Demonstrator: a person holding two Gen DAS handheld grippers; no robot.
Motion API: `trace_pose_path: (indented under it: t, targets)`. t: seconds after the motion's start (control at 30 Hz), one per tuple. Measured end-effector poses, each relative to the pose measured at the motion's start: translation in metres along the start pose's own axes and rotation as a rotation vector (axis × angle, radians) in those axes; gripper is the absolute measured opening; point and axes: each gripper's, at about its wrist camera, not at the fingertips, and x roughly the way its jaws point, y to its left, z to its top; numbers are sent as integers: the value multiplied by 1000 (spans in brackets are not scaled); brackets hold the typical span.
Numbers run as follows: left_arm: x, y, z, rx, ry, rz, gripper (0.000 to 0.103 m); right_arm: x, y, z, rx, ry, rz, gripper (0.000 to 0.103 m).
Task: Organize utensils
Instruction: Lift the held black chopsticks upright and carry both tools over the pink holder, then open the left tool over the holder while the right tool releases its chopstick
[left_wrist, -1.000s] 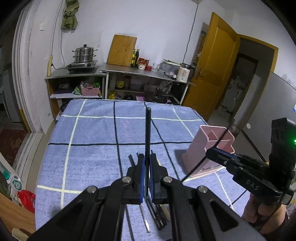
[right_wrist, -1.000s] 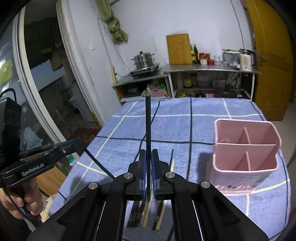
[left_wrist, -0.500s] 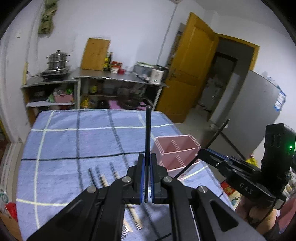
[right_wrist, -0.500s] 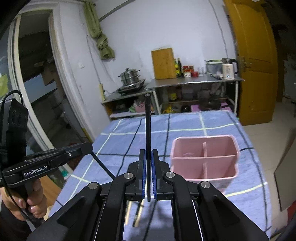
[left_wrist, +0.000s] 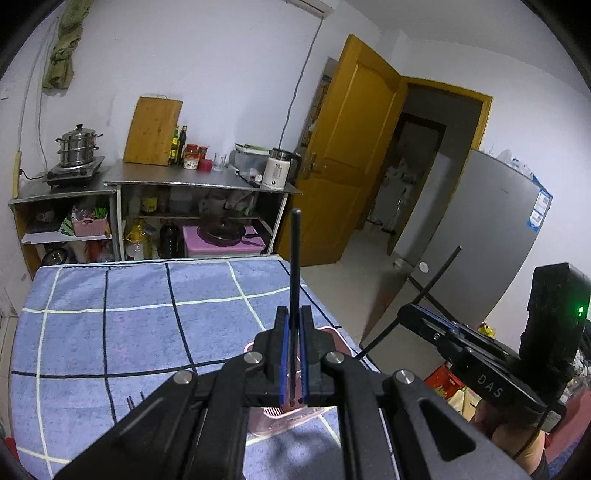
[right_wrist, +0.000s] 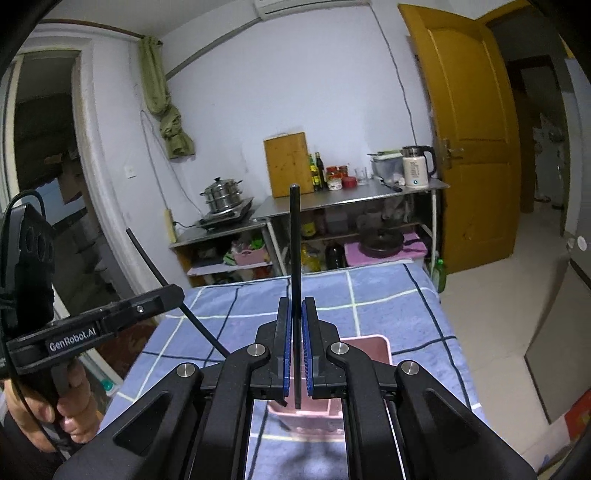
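Each gripper pinches one thin black chopstick: left gripper (left_wrist: 291, 354) holds a chopstick (left_wrist: 294, 266); right gripper (right_wrist: 294, 350) its own, above the pink holder (right_wrist: 373, 343).

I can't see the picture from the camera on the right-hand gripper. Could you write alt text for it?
The right gripper is shut on a black chopstick that points up, above a pink utensil holder on a blue checked tablecloth. At left, the left gripper holds another black chopstick at a slant; kitchen shelves stand behind.
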Motion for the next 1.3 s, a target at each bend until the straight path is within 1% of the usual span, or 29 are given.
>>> trace_pose_path:
  t: [0.13, 0.33, 0.53, 0.67, 0.7, 0.73, 0.8, 0.87, 0.93, 1.0, 1.1, 1.2, 1.3]
  targets:
    - [24, 3, -9, -11, 45, 8, 5, 25, -11, -9, 22, 44, 0, 5]
    - [62, 17, -30, -33, 127, 28, 5, 67, -25, -34, 41, 132, -1, 5]
    - [78, 27, -44, -45, 166, 16, 6, 93, -35, -55, 65, 197, 1, 6]
    - [75, 28, -44, -50, 148, 10, 8, 92, -40, -56, 76, 183, -6, 7]
    - [74, 28, -43, -49, 139, 15, 13, 89, -40, -56, 70, 175, -12, 8]
    - [71, 29, -42, -50, 127, 13, 20, 88, -40, -56, 69, 169, -14, 12]
    - [61, 30, -40, -56, 98, 5, 29, 82, -40, -55, 70, 152, -17, 15]
    - [53, 31, -38, -55, 69, 6, 31, 76, -39, -53, 71, 137, -23, 15]
    - [39, 33, -37, -59, 31, -2, 36, 68, -39, -53, 73, 120, -28, 15]
    - [24, 34, -38, -67, -6, -11, 37, 59, -37, -52, 76, 102, -30, 15]
    - [5, 35, -41, -52, -32, 1, 44, 45, -32, -52, 74, 79, -33, 15]
    - [-14, 38, -51, -18, -56, 29, 44, 32, -27, -54, 77, 65, -14, 15]
    - [-29, 46, -64, -27, -53, 41, 45, 17, -14, -60, 53, 45, -7, 15]
